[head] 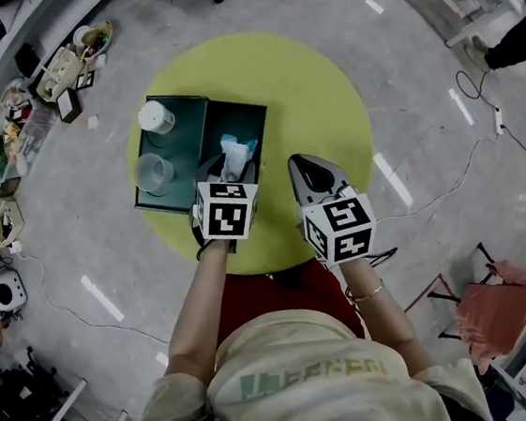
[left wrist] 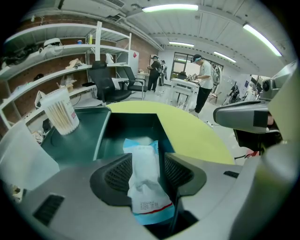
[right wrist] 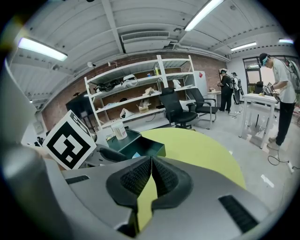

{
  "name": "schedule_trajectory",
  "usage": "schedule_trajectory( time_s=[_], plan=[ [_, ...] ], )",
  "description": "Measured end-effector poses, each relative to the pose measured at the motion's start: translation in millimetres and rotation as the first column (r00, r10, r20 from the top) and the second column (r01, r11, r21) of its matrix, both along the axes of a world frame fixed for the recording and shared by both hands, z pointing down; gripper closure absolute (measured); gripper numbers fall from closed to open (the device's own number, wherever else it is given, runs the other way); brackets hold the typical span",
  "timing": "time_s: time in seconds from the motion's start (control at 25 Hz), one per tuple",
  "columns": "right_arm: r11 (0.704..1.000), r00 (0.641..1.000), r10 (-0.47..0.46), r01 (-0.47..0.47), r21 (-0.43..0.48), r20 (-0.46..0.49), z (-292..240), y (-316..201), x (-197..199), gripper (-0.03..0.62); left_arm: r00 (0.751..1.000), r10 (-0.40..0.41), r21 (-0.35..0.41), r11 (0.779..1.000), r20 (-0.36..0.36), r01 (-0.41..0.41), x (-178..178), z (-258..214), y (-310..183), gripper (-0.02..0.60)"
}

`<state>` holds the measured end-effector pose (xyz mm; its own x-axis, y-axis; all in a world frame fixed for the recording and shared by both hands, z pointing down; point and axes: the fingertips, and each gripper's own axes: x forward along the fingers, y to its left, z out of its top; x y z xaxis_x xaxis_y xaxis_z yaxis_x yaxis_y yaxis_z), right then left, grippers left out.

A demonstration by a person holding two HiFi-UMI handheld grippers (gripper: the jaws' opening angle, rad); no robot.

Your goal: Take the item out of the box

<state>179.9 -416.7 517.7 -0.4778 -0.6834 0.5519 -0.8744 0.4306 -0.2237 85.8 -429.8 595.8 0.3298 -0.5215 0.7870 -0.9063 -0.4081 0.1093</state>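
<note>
A dark green box [head: 232,108] lies open on a round yellow-green table [head: 316,95]. A white packet with blue ends [head: 234,153] stands upright in its right compartment. My left gripper [head: 229,173] hangs over the box's near edge. In the left gripper view its pads straddle the packet [left wrist: 143,178]; a dark gap shows on the packet's right side, so the gripper [left wrist: 146,157] is open. My right gripper [head: 299,163] hovers over bare table to the right of the box, jaws shut [right wrist: 151,159] on nothing. The box [right wrist: 140,147] lies to its left.
A tub of cotton swabs [head: 156,116] and a clear cup [head: 153,173] stand on the box's left half. Cluttered shelves line the left wall, and cables cross the grey floor. A pink chair [head: 510,304] stands at the lower right. People [left wrist: 204,82] work far behind.
</note>
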Motion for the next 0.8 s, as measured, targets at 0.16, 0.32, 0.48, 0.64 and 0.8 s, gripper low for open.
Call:
schedule_trajectory(
  time_s=[0.16, 0.32, 0.48, 0.64, 0.8],
  plan=[
    [1.000, 1.000, -0.004, 0.004, -0.011, -0.002, 5.1, -4.4, -0.2, 0.557, 1.000, -0.014, -0.042, 0.999, 0.012, 0.014, 0.5, 11.4, -0.1, 0.376],
    [1.000, 1.000, -0.007, 0.007, -0.018, 0.000, 8.7, -9.6, -1.9, 0.557, 0.999, -0.036, -0.067, 0.997, 0.019, 0.038, -3.2, 19.7, -2.6, 0.376],
    [1.000, 1.000, -0.013, 0.013, -0.029, 0.000, 11.0, -12.0, -4.0, 0.557, 0.999, -0.042, -0.081, 0.996, 0.031, 0.044, -4.0, 23.8, -3.6, 0.376],
    [0.999, 1.000, -0.020, 0.020, -0.038, 0.008, 13.7, -13.6, -6.4, 0.557, 0.997, -0.044, -0.097, 0.994, 0.066, 0.050, -4.8, 31.8, -4.2, 0.376],
    [0.999, 1.000, -0.026, 0.026, -0.044, 0.005, 15.9, -15.0, -8.2, 0.557, 0.996, -0.048, -0.100, 0.993, 0.080, 0.056, -6.7, 34.2, -7.0, 0.376]
  ],
)
